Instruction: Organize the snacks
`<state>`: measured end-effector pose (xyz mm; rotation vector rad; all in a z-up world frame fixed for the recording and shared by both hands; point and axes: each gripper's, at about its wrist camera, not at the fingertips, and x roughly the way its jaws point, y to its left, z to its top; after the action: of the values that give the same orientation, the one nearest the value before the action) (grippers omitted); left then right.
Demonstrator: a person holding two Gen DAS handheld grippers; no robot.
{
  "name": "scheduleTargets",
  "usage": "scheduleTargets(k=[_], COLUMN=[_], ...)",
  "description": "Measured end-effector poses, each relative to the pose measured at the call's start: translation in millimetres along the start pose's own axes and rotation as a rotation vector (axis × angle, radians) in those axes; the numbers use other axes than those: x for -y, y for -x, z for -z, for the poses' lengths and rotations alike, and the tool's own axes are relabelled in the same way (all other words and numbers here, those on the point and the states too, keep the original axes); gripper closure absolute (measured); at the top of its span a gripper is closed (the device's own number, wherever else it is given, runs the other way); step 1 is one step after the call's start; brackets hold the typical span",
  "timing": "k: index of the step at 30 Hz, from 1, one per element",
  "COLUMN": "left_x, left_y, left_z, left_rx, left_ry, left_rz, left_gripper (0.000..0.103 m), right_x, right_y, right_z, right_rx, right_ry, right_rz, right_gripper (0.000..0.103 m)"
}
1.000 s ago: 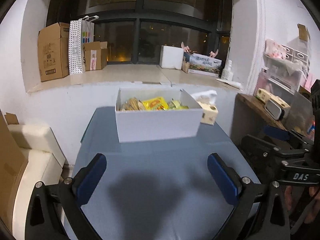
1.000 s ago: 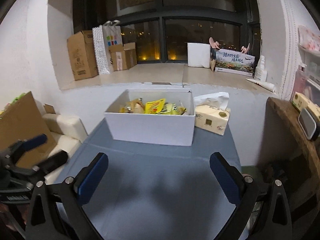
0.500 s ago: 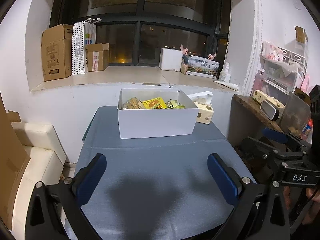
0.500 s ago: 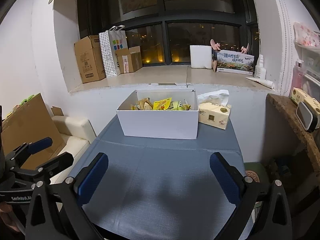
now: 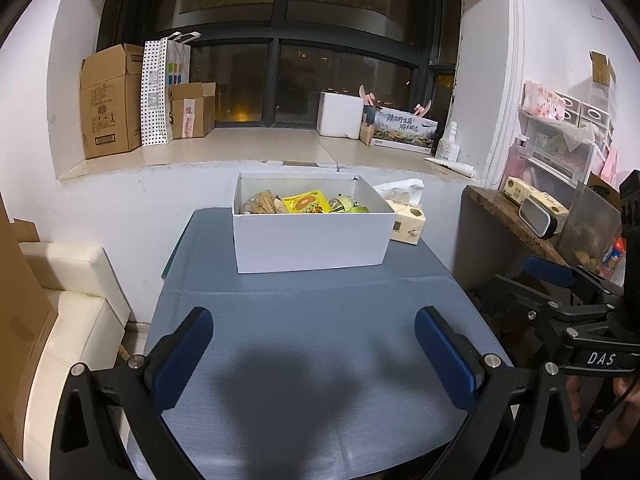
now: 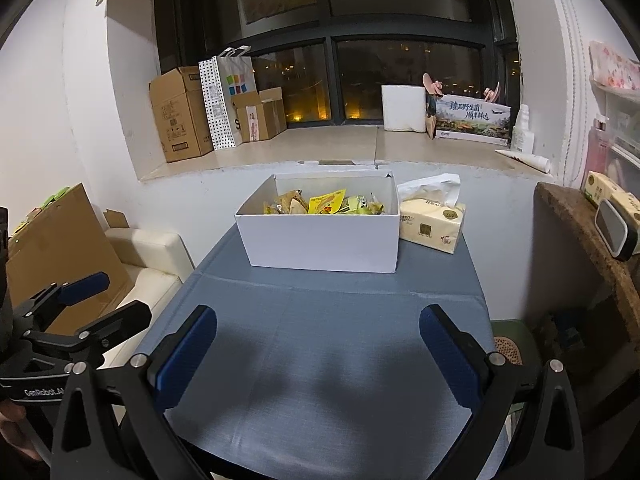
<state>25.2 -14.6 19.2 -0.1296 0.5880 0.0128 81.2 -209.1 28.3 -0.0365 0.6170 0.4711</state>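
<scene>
A white open box (image 5: 312,240) stands at the far end of the blue-grey table (image 5: 312,360). It holds several snack packets (image 5: 306,203), one of them yellow. The box also shows in the right wrist view (image 6: 320,240), with the snacks (image 6: 326,204) inside. My left gripper (image 5: 314,348) is open and empty above the near half of the table. My right gripper (image 6: 318,348) is open and empty, also well short of the box. Each gripper shows at the edge of the other's view.
A yellow tissue pack (image 6: 432,228) lies right of the box. A cream seat (image 5: 68,320) and brown cardboard stand left of the table. A dark wooden shelf (image 5: 512,216) with small items is on the right. Cardboard boxes (image 5: 108,100) sit on the window ledge.
Both grippers have drawn back and up from the box, which now looks smaller and farther. More of the table shows. Both stay open and empty.
</scene>
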Motion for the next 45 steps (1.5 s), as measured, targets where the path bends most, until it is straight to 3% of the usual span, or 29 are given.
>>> scheduleTargets(k=[45], left_x=[-0.3], left_y=[-0.3], left_z=[4.0], left_rx=[-0.011], left_ry=[0.001], left_rz=[-0.01], left_gripper=[0.0], right_x=[3.2], right_y=[-2.6], right_z=[1.6], right_rx=[-0.015], right_ry=[-0.011], right_rz=[-0.01], right_gripper=[0.0])
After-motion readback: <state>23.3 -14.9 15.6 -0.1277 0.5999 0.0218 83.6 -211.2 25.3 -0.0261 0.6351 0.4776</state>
